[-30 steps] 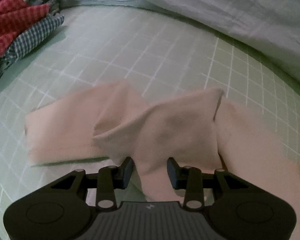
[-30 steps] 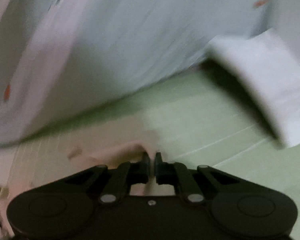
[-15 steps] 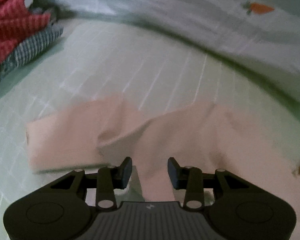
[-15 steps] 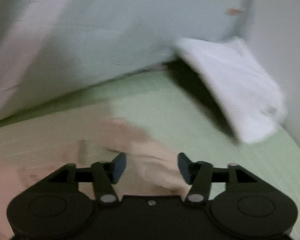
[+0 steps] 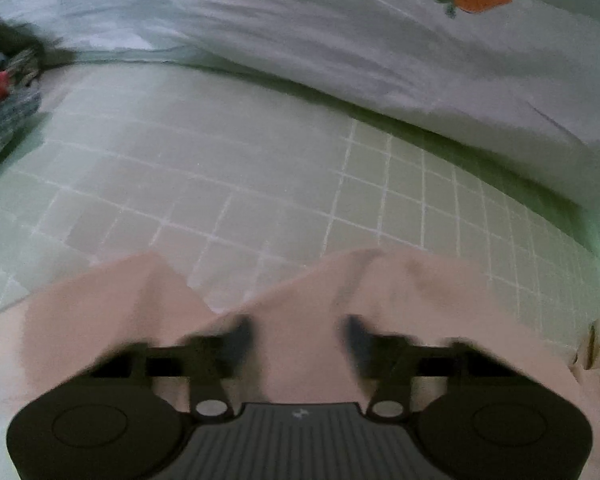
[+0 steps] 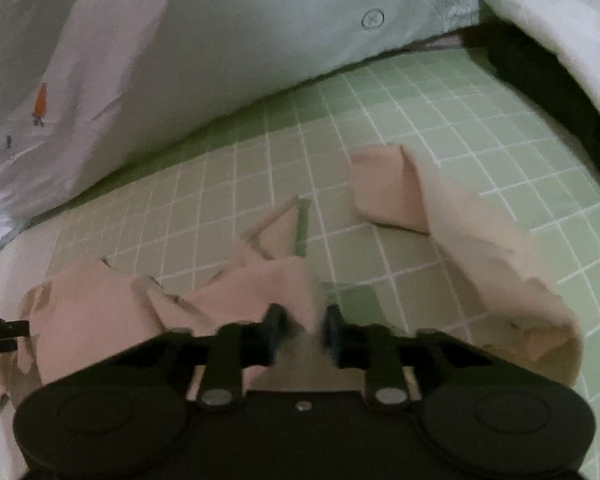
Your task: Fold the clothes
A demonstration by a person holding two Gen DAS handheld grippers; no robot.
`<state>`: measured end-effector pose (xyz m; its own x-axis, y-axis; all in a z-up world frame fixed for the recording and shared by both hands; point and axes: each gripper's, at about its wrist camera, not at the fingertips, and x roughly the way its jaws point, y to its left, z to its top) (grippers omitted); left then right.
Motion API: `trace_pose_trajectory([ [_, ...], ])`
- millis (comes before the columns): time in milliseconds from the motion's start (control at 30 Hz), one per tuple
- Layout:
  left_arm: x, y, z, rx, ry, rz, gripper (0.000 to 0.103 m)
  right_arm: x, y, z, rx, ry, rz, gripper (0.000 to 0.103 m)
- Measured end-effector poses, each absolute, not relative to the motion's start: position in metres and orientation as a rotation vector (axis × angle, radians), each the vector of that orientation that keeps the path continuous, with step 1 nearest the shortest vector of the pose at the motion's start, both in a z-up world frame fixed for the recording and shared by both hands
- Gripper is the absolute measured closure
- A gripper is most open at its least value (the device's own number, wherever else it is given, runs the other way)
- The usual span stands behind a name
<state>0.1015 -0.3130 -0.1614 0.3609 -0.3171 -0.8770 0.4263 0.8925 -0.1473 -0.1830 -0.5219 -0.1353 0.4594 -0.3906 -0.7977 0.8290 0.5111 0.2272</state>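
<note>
A pale pink garment (image 5: 440, 300) lies crumpled on the green gridded sheet (image 5: 260, 168). My left gripper (image 5: 298, 336) is low over its near part. Its blurred jaws stand apart and are closing, with pink cloth between them and no visible pinch. In the right wrist view the same garment (image 6: 460, 220) shows a rolled sleeve end at the far right and ragged folds to the left. My right gripper (image 6: 305, 320) is at a raised corner of the cloth. Its jaws are closing, a narrow gap still shows, and the cloth edge stands in that gap.
A pale quilt with a carrot print (image 5: 340, 40) is bunched along the far side of the sheet, also filling the upper left as the quilt (image 6: 220, 40). Red and checked clothes (image 5: 4, 120) lie at the far left. A white folded cloth (image 6: 560, 32) overhangs the upper right.
The left gripper has moved in over the pink garment, so the red clothes slid toward the left edge. The right gripper opened wide, sank onto the garment, and its jaws have narrowed again.
</note>
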Motion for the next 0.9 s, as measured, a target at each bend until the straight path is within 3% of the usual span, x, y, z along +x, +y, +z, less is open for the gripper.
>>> trace_pose_trajectory([
  [133, 0.097, -0.314, -0.161, 0.112, 1.065, -0.487, 0.098, -0.181, -0.508, -0.112, 0.535, 0.713, -0.848, 0.097],
  [367, 0.122, -0.325, -0.102, -0.006, 0.863, -0.571, 0.098, -0.147, -0.566, -0.054, 0.371, 0.532, -0.899, 0.097],
  [433, 0.136, -0.335, -0.089, -0.069, 0.812, -0.589, 0.091, -0.131, -0.590, -0.039, 0.372, 0.450, -0.929, 0.096],
  [467, 0.142, -0.343, -0.083, -0.061, 0.790, -0.569, 0.090, -0.125, -0.600, -0.033, 0.385, 0.426, -0.949, 0.088],
  [500, 0.146, -0.350, -0.078, -0.048, 0.767, -0.548, 0.086, -0.118, -0.609, -0.029, 0.398, 0.423, -0.971, 0.066],
  [533, 0.147, -0.356, -0.075, -0.024, 0.744, -0.527, 0.077, -0.114, -0.614, -0.025, 0.403, 0.418, -0.991, 0.057],
  [667, 0.132, -0.349, -0.082, -0.025, 0.788, -0.532, 0.059, -0.118, -0.597, -0.033, 0.396, 0.416, -1.023, 0.037],
  [900, 0.068, -0.316, -0.143, 0.043, 1.105, -0.509, 0.057, -0.165, -0.543, -0.103, 0.543, 0.617, -1.021, 0.038],
])
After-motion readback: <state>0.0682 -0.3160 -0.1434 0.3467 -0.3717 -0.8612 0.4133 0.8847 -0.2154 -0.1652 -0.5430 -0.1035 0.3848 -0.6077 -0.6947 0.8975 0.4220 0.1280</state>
